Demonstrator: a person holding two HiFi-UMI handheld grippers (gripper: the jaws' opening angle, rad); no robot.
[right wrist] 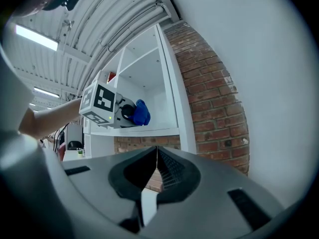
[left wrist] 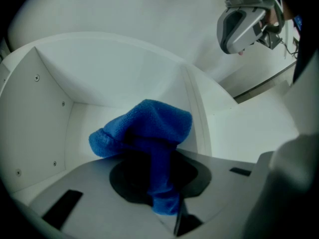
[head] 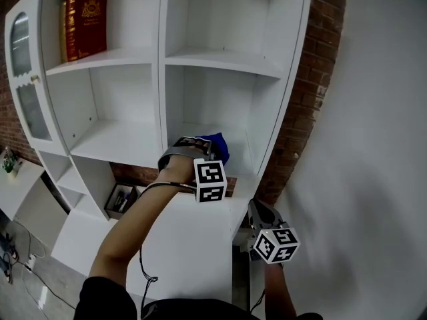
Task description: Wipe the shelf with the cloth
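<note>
My left gripper (head: 203,149) is shut on a blue cloth (head: 217,147) at the front of the white shelf unit's lower right compartment (head: 241,160). In the left gripper view the bunched blue cloth (left wrist: 147,131) bulges out past the jaws, with a tail of it pinched between them, over the shelf board (left wrist: 87,126). My right gripper (head: 261,220) hangs lower, by the brick wall, shut with nothing in it. From the right gripper view I see the left gripper (right wrist: 115,109) and the blue cloth (right wrist: 141,113) just above the shelf's front edge (right wrist: 144,131).
Red books (head: 83,20) stand on the top left shelf. A glass door (head: 23,79) is at the unit's far left. A brick wall (head: 303,105) runs beside the unit's right side panel (head: 283,99). A low white cabinet top (head: 180,239) lies below the shelf.
</note>
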